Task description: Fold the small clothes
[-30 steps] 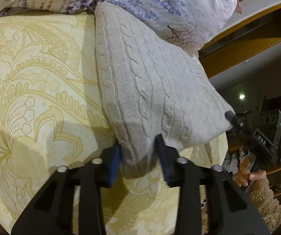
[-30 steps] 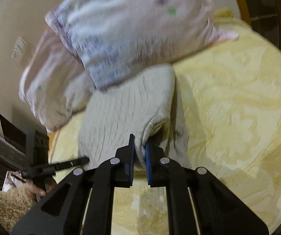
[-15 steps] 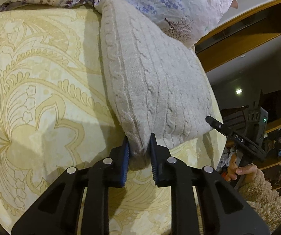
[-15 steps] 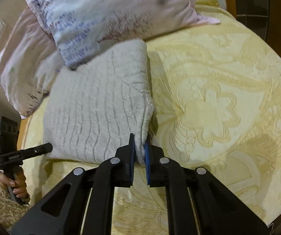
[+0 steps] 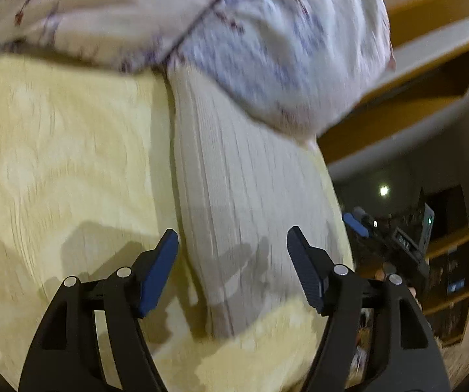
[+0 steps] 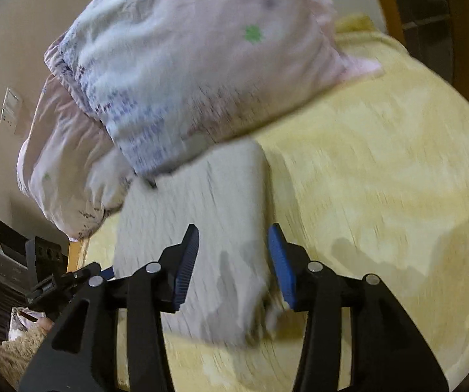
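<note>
Knit sweater [image 5: 244,196] folded flat, far edge under pillow [image 5: 267,49] — bedspread [image 5: 55,163] open alongside

Wrist views, close above bed [image 5: 55,163] (shared)

Sweater [image 5: 250,196]: pale grey, ribbed knit. Bedspread [image 6: 381,163]: yellow, cream swirl pattern, blurred. Pillow [image 6: 195,65]: pale pink-white, purple floral print, green spot. Claw pads [image 6: 280,261]: blue on black frames. Headboard [image 5: 414,75]: orange-brown wood.
</note>
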